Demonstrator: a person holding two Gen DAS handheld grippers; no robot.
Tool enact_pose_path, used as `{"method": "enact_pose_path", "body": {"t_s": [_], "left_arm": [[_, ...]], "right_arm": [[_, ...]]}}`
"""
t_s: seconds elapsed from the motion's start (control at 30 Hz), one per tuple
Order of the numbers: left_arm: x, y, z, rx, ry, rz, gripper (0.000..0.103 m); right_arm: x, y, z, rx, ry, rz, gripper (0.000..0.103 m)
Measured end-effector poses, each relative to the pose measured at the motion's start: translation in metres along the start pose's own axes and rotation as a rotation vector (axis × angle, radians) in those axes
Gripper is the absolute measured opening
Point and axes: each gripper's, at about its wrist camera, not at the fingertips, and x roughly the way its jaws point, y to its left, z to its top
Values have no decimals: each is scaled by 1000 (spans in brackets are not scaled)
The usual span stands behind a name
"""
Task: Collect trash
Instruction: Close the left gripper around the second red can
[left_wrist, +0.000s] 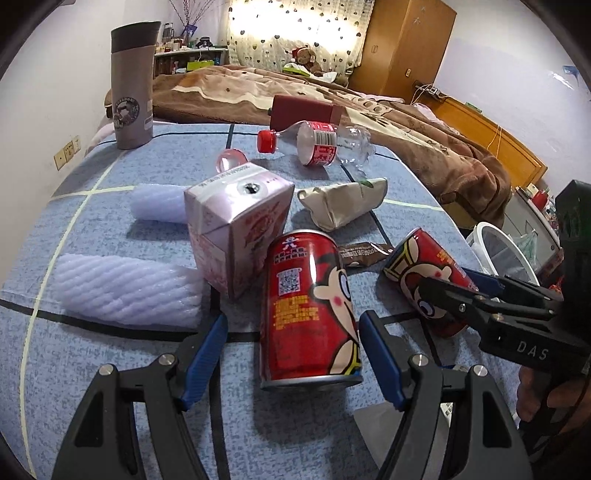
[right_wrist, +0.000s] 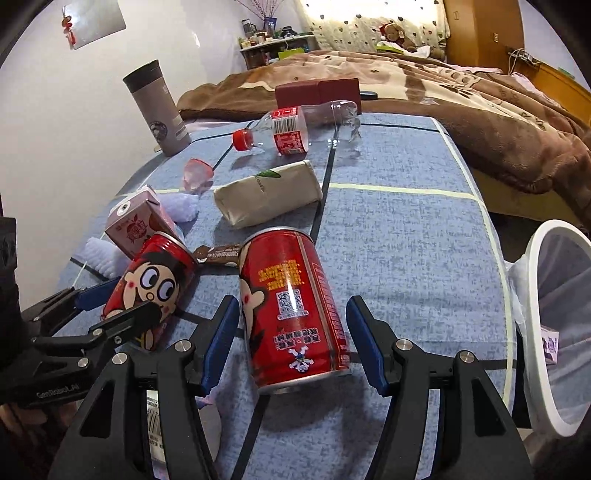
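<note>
Two red cartoon cans stand on the blue table. My left gripper (left_wrist: 293, 345) is open with its blue pads either side of one can (left_wrist: 308, 306), not pressing it. My right gripper (right_wrist: 291, 334) is open around the other can (right_wrist: 291, 306), also seen in the left wrist view (left_wrist: 424, 273). Behind lie a pink drink carton (left_wrist: 236, 229), a beige crumpled pack (left_wrist: 343, 203), a brown wrapper (left_wrist: 360, 253), white foam nets (left_wrist: 122, 288) and a clear plastic bottle with red cap (left_wrist: 317, 142).
A white-rimmed bin with a liner (right_wrist: 550, 317) stands off the table's right edge. A grey thermos (left_wrist: 133, 85) and a dark red box (left_wrist: 304, 110) stand at the far end. A bed with a brown blanket (right_wrist: 461, 96) lies beyond.
</note>
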Motion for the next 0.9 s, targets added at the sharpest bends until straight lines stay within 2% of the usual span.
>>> {"method": "enact_pose_path", "body": {"t_s": [0.03, 0.27, 0.9], "left_arm": [[0, -1, 0, 2, -5, -1, 75], [3, -3, 2, 7, 1, -4, 55], [-4, -13, 0, 11, -16, 28, 55]], "right_arm": [[-1, -1, -1, 1, -3, 0, 62], [-3, -3, -1, 6, -12, 13, 58], [-10, -4, -5, -16, -45, 20, 56]]}}
